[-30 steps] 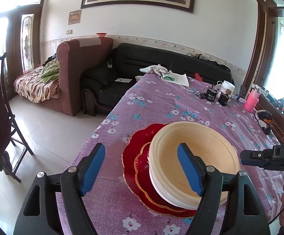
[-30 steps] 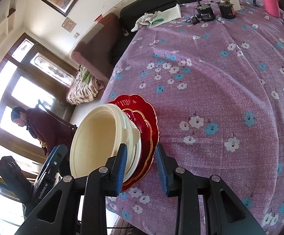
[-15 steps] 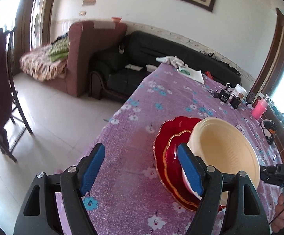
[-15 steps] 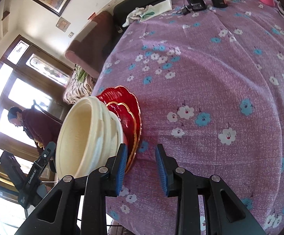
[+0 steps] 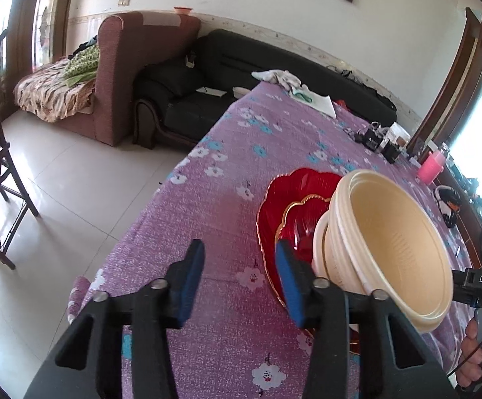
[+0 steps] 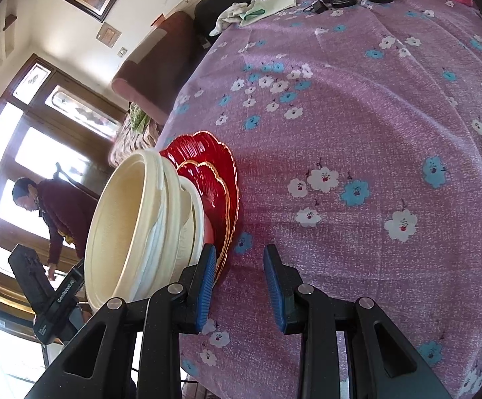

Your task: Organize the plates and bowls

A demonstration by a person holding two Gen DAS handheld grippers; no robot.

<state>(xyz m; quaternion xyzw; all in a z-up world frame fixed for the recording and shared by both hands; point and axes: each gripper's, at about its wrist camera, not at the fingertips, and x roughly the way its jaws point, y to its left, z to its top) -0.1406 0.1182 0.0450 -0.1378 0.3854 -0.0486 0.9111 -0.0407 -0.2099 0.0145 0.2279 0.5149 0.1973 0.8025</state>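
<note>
Stacked cream plastic bowls (image 5: 394,249) upright, mouths upward, on scalloped red glass plates (image 5: 291,206). Beside them: left gripper (image 5: 239,286) closing on nothing, right gripper (image 6: 239,286) part-open, empty. Only right view shows a bystander (image 6: 55,212) beyond.

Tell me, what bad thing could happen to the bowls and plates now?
The cream bowls tower on the red plates near the table edge; a bump might slide the stack off. The closing left gripper, nothing between its jaws, or the right gripper might knock it.
</note>
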